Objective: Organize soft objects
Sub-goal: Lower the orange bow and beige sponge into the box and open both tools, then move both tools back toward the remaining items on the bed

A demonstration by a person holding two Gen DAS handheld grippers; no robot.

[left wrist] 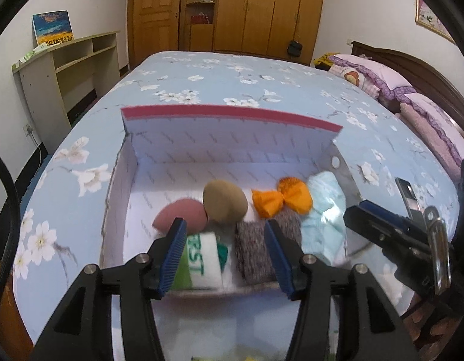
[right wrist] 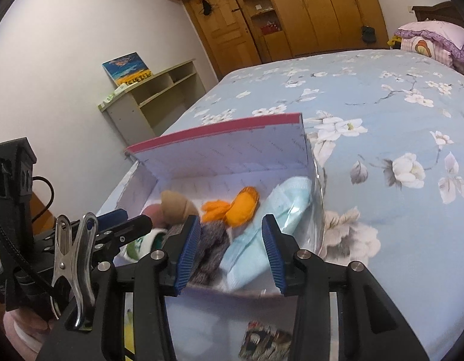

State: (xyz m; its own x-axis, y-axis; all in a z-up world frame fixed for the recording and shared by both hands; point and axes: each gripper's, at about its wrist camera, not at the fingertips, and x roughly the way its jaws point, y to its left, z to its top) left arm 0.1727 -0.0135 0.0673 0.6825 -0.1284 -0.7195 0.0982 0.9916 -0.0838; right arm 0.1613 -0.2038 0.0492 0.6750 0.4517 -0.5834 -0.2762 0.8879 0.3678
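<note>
so your white box (left wrist: 225,138) w/ the pink-edged flap sits on the floral bedspread (left wrist: 201,81). inside it: pink egg sponge (left wrist: 180,215) touching the tan one (left wrist: 225,200) just right of it, orange bow (left wrist: 281,197) further right, light blue packet (left wrist: 325,216) against the box's right wall. near the box's front edge there's a white/green rolled cloth (left wrist: 201,263), lettering partly readable, looks like "rst", and a grey knit piece (left wrist: 256,246) beside it. left gripper (left wrist: 225,255) is spread apart over the front edge, holding nothing. right gripper (right wrist: 228,255) same, apart, empty, above the grey piece and packet.
</note>
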